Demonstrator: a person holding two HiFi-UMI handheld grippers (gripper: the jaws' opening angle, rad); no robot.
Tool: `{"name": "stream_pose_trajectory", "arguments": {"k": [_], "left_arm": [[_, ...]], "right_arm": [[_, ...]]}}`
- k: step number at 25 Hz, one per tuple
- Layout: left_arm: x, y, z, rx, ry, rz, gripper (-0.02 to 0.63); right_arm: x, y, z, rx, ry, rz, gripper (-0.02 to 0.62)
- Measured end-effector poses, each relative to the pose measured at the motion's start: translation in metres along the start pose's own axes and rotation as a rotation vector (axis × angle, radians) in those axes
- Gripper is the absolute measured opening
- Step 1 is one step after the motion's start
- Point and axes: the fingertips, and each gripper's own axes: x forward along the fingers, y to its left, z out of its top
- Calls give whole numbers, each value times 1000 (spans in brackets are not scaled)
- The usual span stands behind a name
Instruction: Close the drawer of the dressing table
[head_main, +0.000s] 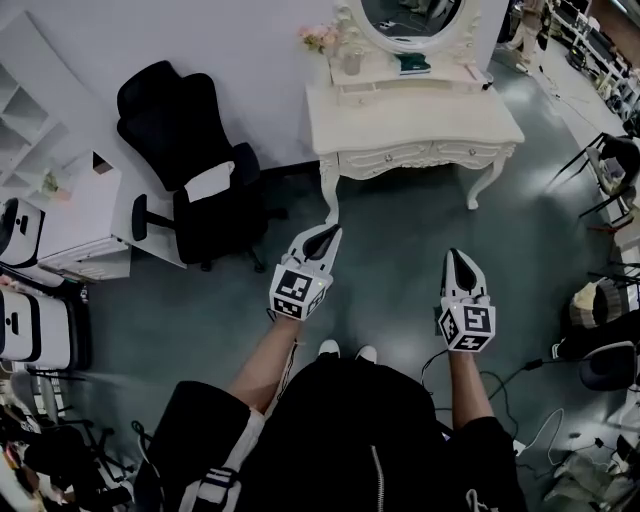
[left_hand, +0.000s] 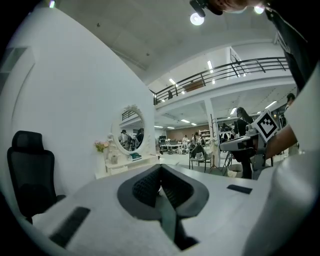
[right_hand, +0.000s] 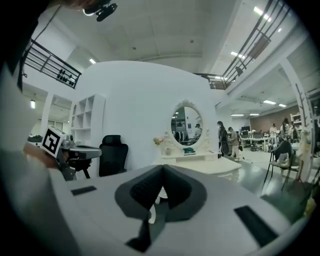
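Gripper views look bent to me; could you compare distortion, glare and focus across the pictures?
Head view: evenly lit, sharp, dressing table clear. Left gripper view: strong fisheye, ceiling lamp flares, near jaws soft. Right gripper view: same fisheye, dark corners.

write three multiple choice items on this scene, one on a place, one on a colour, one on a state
1. In the head view, the office chair stands where from the dressing table? A right B left C on top
2. The dressing table's colour? A white B black C red
3. The left claw's jaws? A wide apart B shut on a cup C together, empty
B: chair stands at the table's left. A: top and legs are white. C: jaws meet, nothing between.
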Motion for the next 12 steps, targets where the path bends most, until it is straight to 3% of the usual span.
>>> {"name": "stream_pose_trajectory", "arguments": {"k": [12], "left_arm": [[3,-8,-6,-19,21,69,3]], "right_arm": [[7,-6,-17,15,32,80,3]]}}
